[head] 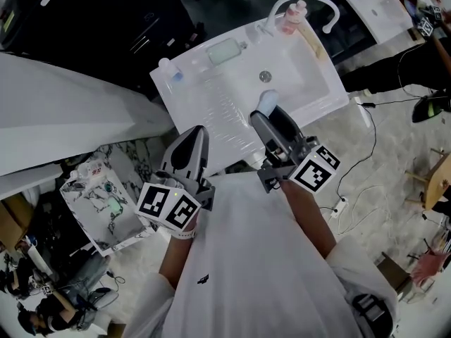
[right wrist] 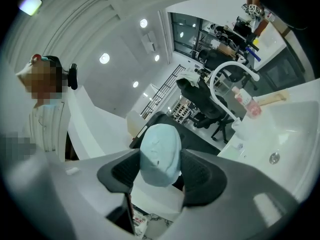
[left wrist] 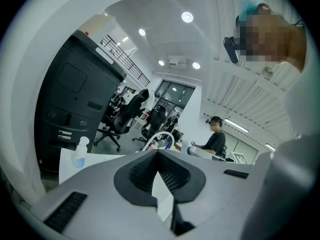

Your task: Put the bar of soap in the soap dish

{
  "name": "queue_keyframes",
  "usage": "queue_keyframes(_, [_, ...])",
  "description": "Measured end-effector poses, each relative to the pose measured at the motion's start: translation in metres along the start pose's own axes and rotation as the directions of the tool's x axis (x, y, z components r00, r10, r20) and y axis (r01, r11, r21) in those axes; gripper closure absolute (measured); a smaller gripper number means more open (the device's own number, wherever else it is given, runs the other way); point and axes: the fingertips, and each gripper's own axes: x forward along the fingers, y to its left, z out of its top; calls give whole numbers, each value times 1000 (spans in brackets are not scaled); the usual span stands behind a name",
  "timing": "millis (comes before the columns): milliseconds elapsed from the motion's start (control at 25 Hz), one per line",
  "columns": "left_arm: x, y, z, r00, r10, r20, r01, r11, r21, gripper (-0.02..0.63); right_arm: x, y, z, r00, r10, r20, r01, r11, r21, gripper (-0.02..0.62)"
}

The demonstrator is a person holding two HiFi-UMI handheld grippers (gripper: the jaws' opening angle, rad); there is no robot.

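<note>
A pale blue bar of soap is clamped between the jaws of my right gripper, which hangs over the front part of the white sink basin. In the right gripper view the soap fills the gap between the dark pads of that gripper. The pale green soap dish lies on the sink top at the back left, apart from the soap. My left gripper is at the sink's front edge, shut and empty; its tips meet.
A curved white faucet and a pink bottle stand at the sink's back. A small clear bottle sits at its left corner. The drain is mid-basin. A marbled box lies on the floor on the left, and cables on the right.
</note>
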Motion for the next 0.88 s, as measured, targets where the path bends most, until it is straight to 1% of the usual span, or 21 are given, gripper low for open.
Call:
queue_keyframes(200, [5, 5, 12, 1000, 4, 19, -4, 1000, 15, 598, 19, -6, 4, 1000, 5, -24, -6, 1000, -29, 330])
queue_keyframes(480, [3, 17, 24, 998, 37, 46, -37, 999, 11, 597, 53, -23, 7, 998, 5, -59, -10, 996, -87, 330])
queue_keyframes(720, [4, 22, 33, 996, 52, 74, -53, 999, 8, 597, 85, -48, 9, 995, -14, -100, -1, 989, -149, 330])
queue_keyframes(880, [4, 26, 31, 995, 70, 77, -71, 997, 6, 597, 109, -68, 9, 992, -34, -124, 9, 980, -199, 330])
